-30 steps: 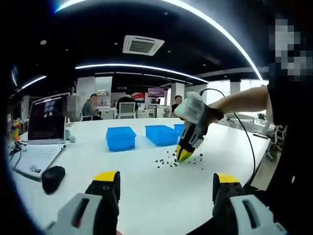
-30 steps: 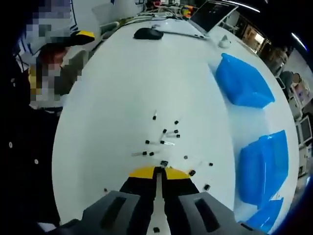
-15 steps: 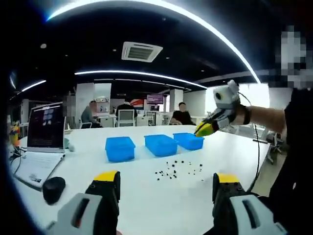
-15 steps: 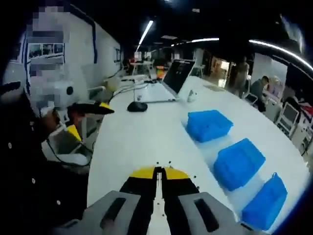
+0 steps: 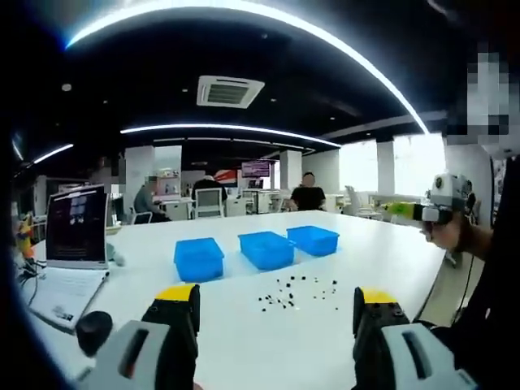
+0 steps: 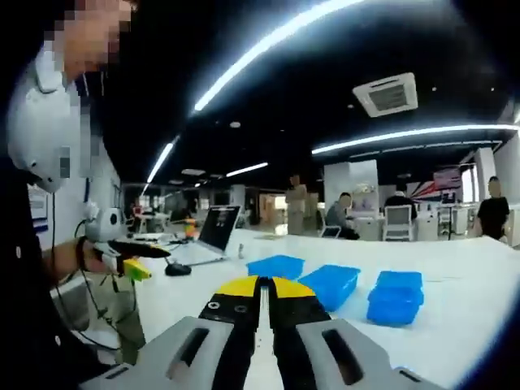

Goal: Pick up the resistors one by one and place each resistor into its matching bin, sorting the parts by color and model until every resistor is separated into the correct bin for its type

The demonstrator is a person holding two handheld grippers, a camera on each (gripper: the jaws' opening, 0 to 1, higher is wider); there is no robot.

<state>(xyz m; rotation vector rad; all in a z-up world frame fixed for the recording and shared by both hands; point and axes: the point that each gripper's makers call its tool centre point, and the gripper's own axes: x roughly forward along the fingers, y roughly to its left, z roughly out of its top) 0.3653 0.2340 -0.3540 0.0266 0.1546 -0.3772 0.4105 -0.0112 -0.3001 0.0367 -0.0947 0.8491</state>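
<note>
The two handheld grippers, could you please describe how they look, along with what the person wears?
Both the left gripper and the right gripper have black jaws with yellow tips on pale grey bodies. The person wears a dark sleeve.

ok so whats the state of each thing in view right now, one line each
left claw: open, holding nothing
right claw: shut; any part between its tips too small to tell
resistors: loose, scattered on the white table
three blue bins: upright in a row
laptop: lid open, screen lit
</note>
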